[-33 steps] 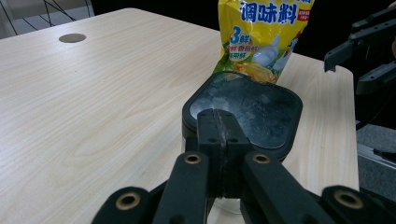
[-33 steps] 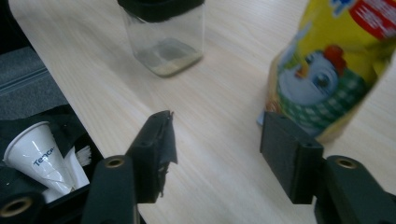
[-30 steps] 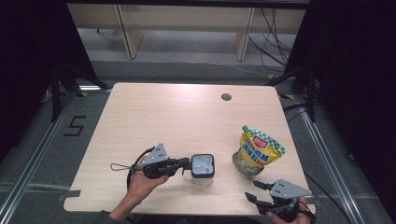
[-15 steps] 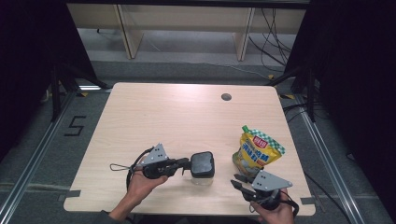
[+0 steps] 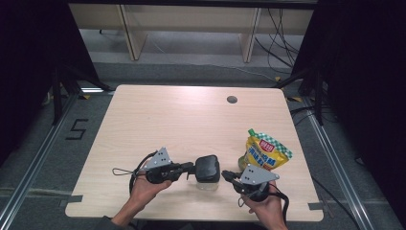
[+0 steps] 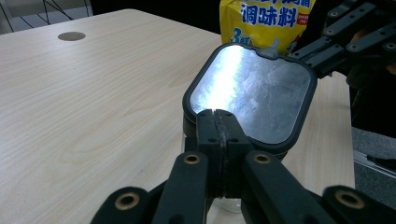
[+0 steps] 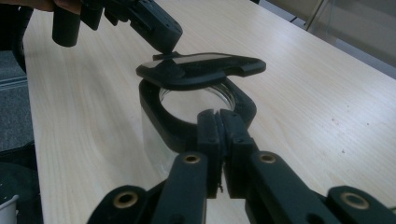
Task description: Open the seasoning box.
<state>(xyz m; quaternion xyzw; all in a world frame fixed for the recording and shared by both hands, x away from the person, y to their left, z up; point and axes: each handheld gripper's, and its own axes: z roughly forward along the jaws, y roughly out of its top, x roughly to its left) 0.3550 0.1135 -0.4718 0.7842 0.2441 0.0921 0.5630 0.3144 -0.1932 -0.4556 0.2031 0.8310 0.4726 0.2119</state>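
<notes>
Right gripper (image 5: 225, 175) closed in, gripping jar (image 5: 207, 181) rim (jaws pinched).

- Overhead light is falling evenly on the pale wooden table (image 5: 191, 120), while the floor and black side curtains around it are staying dim.
- A bright white streak of glare is running across the glossy black rounded lid (image 6: 252, 93) in the left gripper view.
- The black jaws at the bottom of both gripper views are showing soft, slightly out of focus.
- The high view is looking grainy.
</notes>
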